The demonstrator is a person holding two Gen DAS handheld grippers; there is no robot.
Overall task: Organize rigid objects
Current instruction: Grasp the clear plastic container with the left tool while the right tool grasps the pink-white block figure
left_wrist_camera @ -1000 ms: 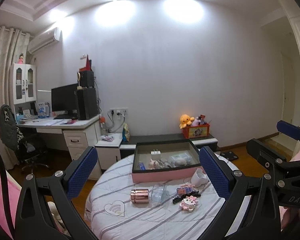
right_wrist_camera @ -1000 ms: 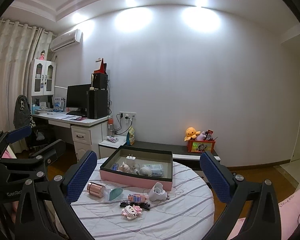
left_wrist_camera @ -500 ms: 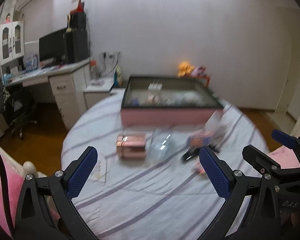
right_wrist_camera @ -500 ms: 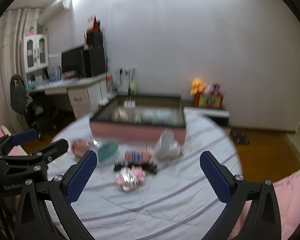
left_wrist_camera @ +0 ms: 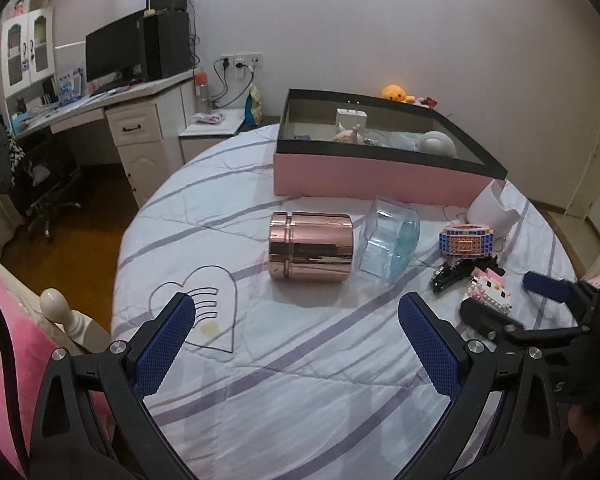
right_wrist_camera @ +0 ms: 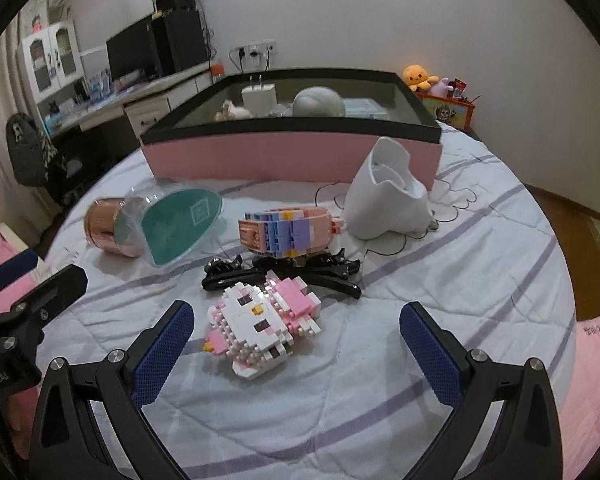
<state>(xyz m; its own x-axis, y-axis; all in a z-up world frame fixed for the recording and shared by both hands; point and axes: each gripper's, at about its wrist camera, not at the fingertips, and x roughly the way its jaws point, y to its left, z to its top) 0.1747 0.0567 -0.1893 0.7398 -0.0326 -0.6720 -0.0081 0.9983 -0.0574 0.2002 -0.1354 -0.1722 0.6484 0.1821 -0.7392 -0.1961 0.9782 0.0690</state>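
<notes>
Pink box (left_wrist_camera: pixel 380 176): on the round table (left_wrist_camera: pixel 300 380), holding a white charger (left_wrist_camera: pixel 351 118), a white dome (right_wrist_camera: pixel 318 102), small figures.
Rose-gold canister (left_wrist_camera: pixel 311 252): before the box, on its side, long axis left-right.
Left gripper (left_wrist_camera: pixel 296 344): spread, empty.
Right gripper (right_wrist_camera: pixel 296 344): spread, empty, over the pink-white brick cat (right_wrist_camera: pixel 262 326).

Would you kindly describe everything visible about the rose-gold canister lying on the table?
The rose-gold canister is a shiny, mirror-like metal cylinder lying on its side on the striped cloth of the round table. Raised bands ring the end that looks like a lid. It lies in front of the pink box, apart from it. The clear blister pack lies close against its other end; actual contact is unclear. Neither gripper touches it; the left gripper hovers open in front.
</notes>
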